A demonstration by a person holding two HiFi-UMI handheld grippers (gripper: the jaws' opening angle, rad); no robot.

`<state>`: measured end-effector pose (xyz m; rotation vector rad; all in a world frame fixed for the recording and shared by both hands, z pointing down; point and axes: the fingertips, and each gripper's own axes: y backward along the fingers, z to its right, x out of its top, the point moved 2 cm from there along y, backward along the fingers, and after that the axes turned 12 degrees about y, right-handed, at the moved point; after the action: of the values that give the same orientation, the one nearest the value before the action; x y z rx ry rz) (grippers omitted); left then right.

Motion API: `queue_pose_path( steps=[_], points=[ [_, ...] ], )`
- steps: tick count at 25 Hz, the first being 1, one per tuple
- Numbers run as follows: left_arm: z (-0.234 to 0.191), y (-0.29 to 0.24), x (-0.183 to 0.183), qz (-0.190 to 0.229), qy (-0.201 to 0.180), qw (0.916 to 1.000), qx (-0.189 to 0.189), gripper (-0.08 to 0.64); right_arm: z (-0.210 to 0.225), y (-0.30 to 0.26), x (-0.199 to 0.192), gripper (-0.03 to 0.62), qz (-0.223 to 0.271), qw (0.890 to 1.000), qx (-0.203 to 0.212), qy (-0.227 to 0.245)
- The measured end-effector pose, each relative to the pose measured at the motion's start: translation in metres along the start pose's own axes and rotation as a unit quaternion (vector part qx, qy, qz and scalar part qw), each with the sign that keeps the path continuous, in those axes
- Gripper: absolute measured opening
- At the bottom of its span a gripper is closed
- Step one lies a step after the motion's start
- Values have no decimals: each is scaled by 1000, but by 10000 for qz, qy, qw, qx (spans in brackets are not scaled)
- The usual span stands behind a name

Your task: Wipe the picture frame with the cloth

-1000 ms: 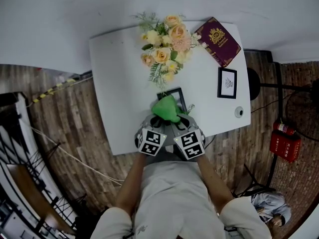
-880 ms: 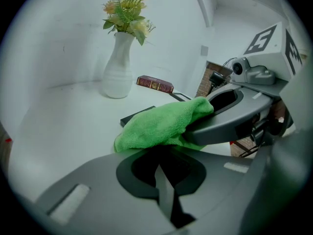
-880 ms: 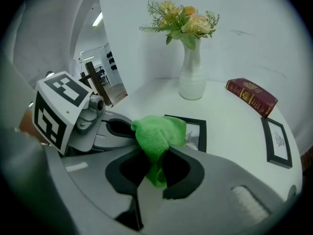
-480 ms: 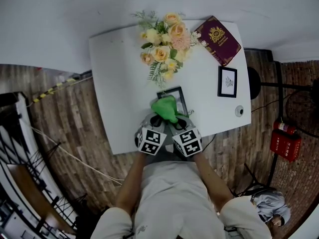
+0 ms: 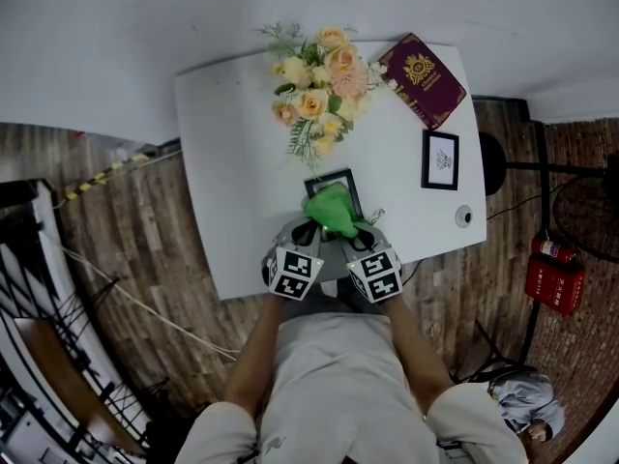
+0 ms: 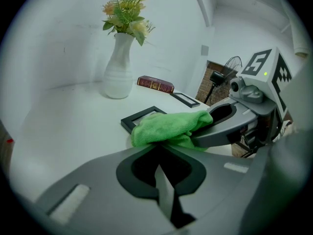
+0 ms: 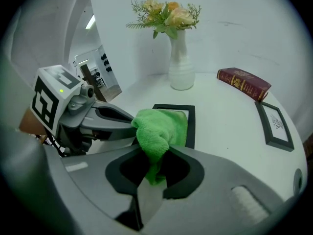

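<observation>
A white worktop [image 5: 232, 162], seen from above, carries a black rectangular picture frame [image 5: 330, 177] lying flat near its 6 o'clock edge. A green fluffy cloth [image 5: 332, 210] is draped over the frame's near half. The right claw [image 7: 155, 153] is clenched on the cloth, with a fold pinched between its jaws. The left claw [image 6: 157, 148] is closed on nothing (its tips sit just beside the cloth's near edge), at 9 o'clock of the right one. A white vase of peach flowers [image 7: 181, 67] stands at 12 o'clock on the worktop. A maroon hardback book [image 5: 423, 78] lies at 1 o'clock and a smaller black frame [image 5: 441, 160] at 3 o'clock.
</observation>
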<state>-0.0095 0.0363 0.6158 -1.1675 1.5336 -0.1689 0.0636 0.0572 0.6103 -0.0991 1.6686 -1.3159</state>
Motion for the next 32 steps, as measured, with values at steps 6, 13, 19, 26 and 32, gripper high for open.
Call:
queue_pose_path(
  steps=[6,13,19,26,32],
  points=[
    [0,-2,-1,59,17,10000,27,21,19,13,-13,63,-22,9997,-190,160],
    [1,-2,0,84,-21,10000,48,20,33,30,-32,63,-73,9987,-498,117],
    [0,-3,-2,69,47,10000,26,20,55,51,-49,63,-274,9949,-956,-152],
    [3,9,10,246,260,9994,45,20,71,83,-30,63,124,9922,-1213,-252],
    [18,39,46,679,129,9974,200,20,78,108,10,63,747,9906,-1144,-32]
  ],
)
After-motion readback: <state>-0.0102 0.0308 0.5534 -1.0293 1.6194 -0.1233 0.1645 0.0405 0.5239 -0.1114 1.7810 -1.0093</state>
